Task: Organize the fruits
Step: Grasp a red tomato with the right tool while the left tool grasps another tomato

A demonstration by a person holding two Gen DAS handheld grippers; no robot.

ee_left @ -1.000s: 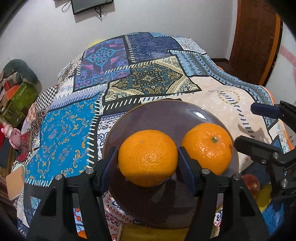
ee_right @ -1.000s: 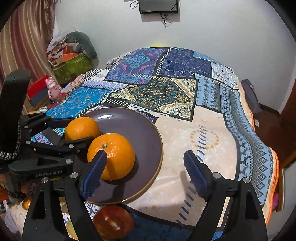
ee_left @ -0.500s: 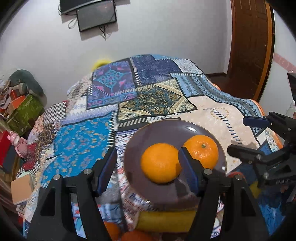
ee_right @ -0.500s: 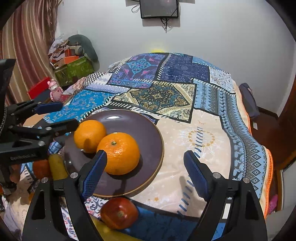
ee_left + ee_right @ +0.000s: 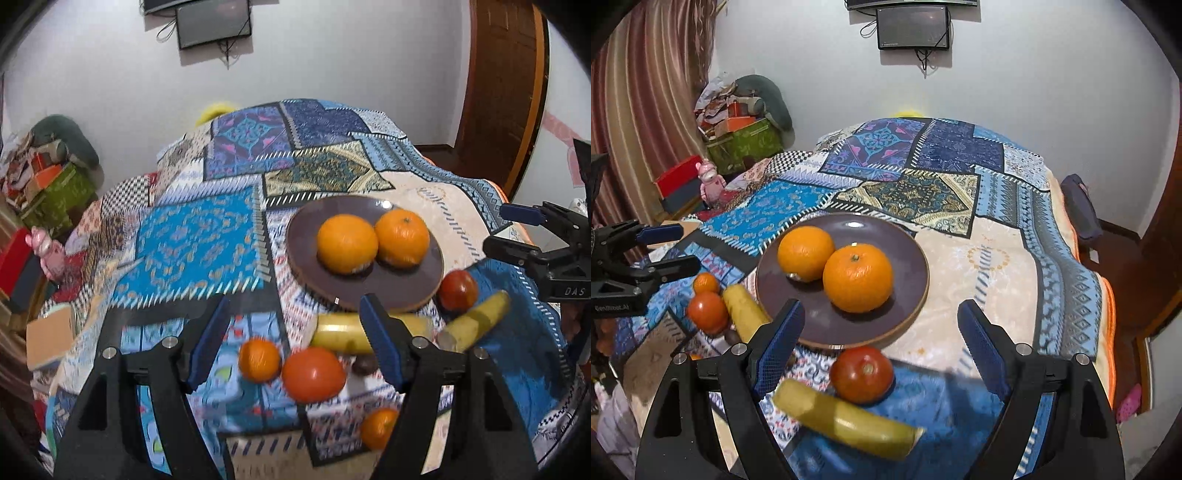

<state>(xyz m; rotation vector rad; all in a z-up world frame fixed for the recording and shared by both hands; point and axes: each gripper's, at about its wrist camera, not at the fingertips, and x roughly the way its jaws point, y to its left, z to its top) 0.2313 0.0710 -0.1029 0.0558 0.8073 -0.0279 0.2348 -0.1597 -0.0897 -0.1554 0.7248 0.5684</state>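
Note:
Two oranges, one on the left and one on the right, sit on a dark brown plate on the patchwork bedspread. Near the plate's front edge lie two bananas, two red tomatoes and two small oranges. My left gripper is open and empty, above the loose fruit. My right gripper is open and empty, near the plate's front rim.
The bedspread covers a bed that drops away at the right edge. Boxes and clutter stand at the far left by a curtain. A pink toy sits left of the bed. A wooden door is at the right.
My left gripper let go of the left orange on the plate and pulled back and up. My right gripper also drew back, so the loose fruit came into view.

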